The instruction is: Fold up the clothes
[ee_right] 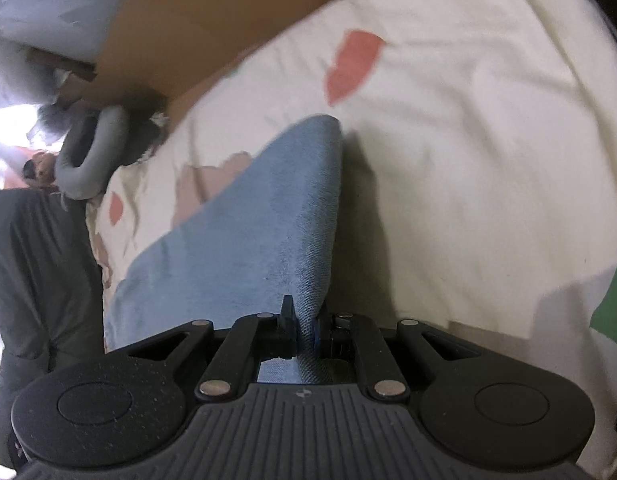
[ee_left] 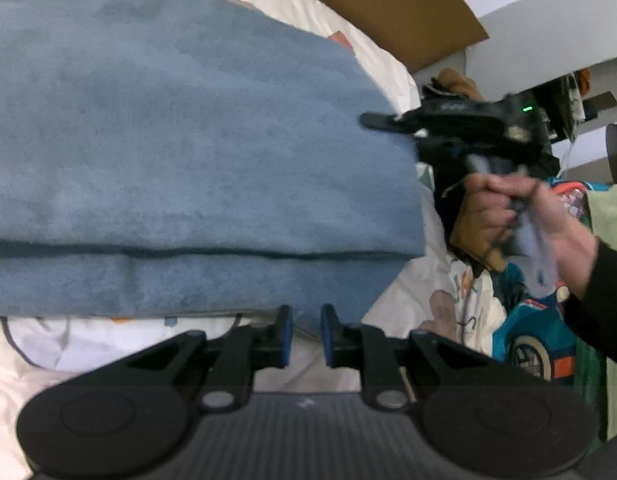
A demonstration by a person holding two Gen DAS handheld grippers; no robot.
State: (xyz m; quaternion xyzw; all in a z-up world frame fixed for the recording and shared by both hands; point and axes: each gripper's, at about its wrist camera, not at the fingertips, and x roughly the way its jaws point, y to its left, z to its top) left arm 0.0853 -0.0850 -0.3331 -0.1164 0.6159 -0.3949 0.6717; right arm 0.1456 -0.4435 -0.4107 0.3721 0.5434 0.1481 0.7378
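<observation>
Fingers of right gripper [ee_right: 304, 330] pinch an edge of the blue cloth [ee_right: 244, 240]: fabric runs between the blue pads, jaws nearly closed on it. Fingers of left gripper [ee_left: 306, 336] stand slightly apart w/ a clear gap; nothing between them, tips just at the near hem of the cloth [ee_left: 180, 152], contact cannot be told.

Cloth lies on the white printed bedsheet [ee_right: 468, 128], already doubled: in left view a fold line crosses it, upper layer lying over a lower one. Right gripper, seen from the left [ee_left: 378, 120], bites the cloth's right edge; a hand [ee_left: 520, 216] in a dark sleeve grips its handle.

Step, by judgement: mid-fold, one side held, other side not yet taken. Next move prob. calls for left fingers to close on the near hem, then both to carry it across evenly.

Cardboard [ee_right: 180, 20] beyond the bed; other clothes at right of left view.
</observation>
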